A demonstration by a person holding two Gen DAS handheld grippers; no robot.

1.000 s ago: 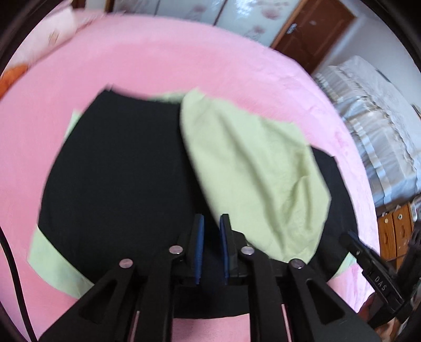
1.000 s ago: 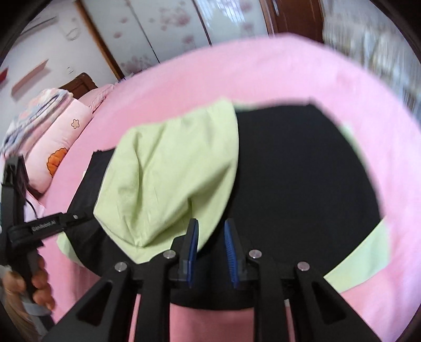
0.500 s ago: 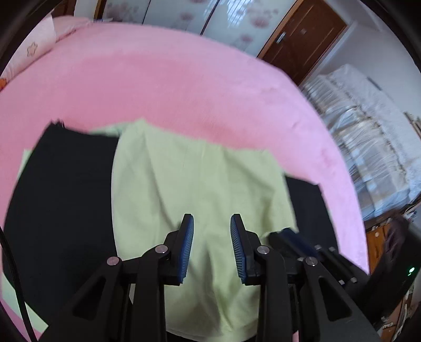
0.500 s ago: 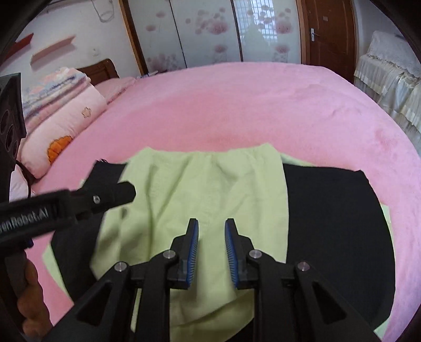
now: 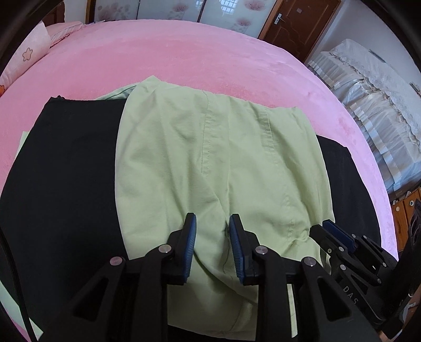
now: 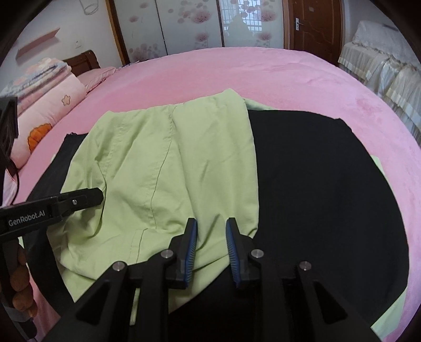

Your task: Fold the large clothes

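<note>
A large garment lies on the pink bed, black [image 5: 65, 168] on its outer face with a light green panel [image 5: 210, 157] folded over its middle; it also shows in the right wrist view [image 6: 168, 163], black part [image 6: 315, 184]. My left gripper [image 5: 211, 236] is open just above the green panel's near edge. My right gripper [image 6: 210, 236] is open above the same green edge, and it shows at the lower right of the left wrist view [image 5: 336, 234]. The left gripper shows at the left of the right wrist view [image 6: 79, 197].
The pink bedspread [image 5: 158, 58] surrounds the garment. Pink pillows and folded quilts [image 6: 47, 89] lie at the left. A cloth-covered sofa [image 5: 368, 86] stands to the right, beside a wooden cabinet [image 5: 405, 207]. Sliding doors and a wooden door [image 6: 313, 23] are behind.
Both grippers have swung toward the middle of the garment and opened. The green panel, bunched a second ago, now lies spread flat over the black cloth.
</note>
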